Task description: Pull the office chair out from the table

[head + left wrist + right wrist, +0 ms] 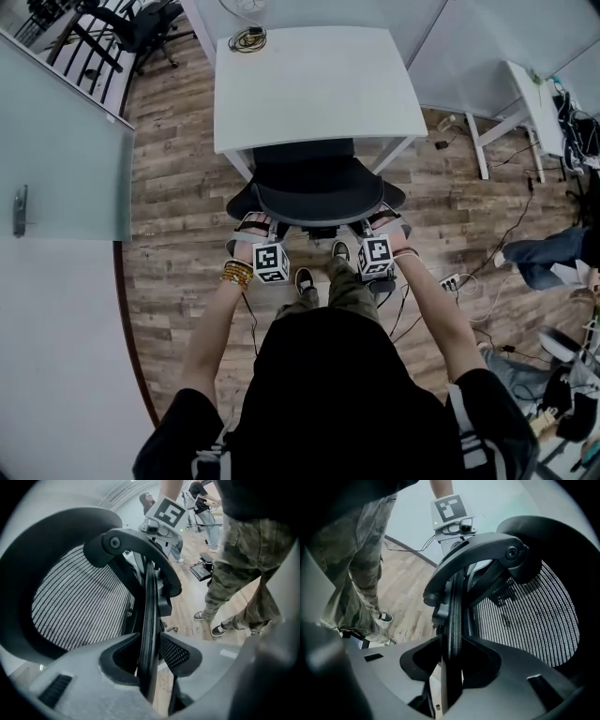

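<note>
The black mesh office chair (319, 192) is tucked under the white table (309, 84), with its backrest toward me. My left gripper (253, 225) and right gripper (386, 220) sit at the two ends of the backrest's top. In the left gripper view the thin backrest rim (150, 602) runs between the open jaws of the left gripper (150, 653), with a slim gap beside it. In the right gripper view the backrest rim (454, 611) nearly fills the space between the pads of the right gripper (452, 660). Both grippers point steeply down.
A coiled cable (247, 39) lies on the table's far corner. A glass partition (66, 141) stands at the left, another chair (141, 28) at the far left. A second white table (525, 103), floor cables, a power strip (450, 281) and a person's legs (544, 258) are at the right.
</note>
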Demonstrator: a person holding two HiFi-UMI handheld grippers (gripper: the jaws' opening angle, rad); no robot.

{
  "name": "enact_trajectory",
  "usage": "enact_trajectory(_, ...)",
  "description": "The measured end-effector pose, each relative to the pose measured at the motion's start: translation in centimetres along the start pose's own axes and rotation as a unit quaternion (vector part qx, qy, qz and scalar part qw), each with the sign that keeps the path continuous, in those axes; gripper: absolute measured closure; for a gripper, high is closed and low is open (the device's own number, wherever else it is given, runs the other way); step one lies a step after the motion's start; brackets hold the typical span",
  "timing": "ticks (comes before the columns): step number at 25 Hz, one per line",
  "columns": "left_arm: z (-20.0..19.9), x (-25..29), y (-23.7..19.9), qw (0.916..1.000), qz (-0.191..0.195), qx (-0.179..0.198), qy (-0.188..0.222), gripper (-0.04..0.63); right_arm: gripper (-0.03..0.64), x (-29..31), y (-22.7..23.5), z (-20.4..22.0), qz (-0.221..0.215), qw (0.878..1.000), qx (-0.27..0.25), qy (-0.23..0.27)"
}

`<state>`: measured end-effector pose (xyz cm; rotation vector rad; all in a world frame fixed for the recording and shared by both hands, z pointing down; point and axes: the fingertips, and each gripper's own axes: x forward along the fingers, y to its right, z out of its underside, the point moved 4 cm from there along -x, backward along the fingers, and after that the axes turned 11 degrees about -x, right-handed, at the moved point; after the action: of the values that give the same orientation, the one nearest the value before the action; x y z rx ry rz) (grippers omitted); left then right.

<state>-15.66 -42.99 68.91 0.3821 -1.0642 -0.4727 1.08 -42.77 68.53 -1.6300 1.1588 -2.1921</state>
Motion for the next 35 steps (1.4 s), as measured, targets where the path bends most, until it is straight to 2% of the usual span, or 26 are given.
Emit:
enact_trajectory(9, 0.1, 1.2, 0.5, 0.9996, -0.012, 0.019, -0.019, 0.465, 0.511, 0.7, -0.3, 0.0, 0.02, 1.0, 0.001, -0.021)
enact_trajectory(16, 0.3, 1.4, 0.8, 0.9977, -0.05, 0.042, -0.02, 0.466, 0.515, 0.8, -0.2, -0.1, 0.025, 0.999, 0.018, -0.018)
enact_trajectory(35, 0.2, 1.4, 0.9, 0.9978, -0.036, 0.018, -0.052, 0.476, 0.528, 0.8, -0.6, -0.5, -0.009, 0.998, 0.055, -0.027)
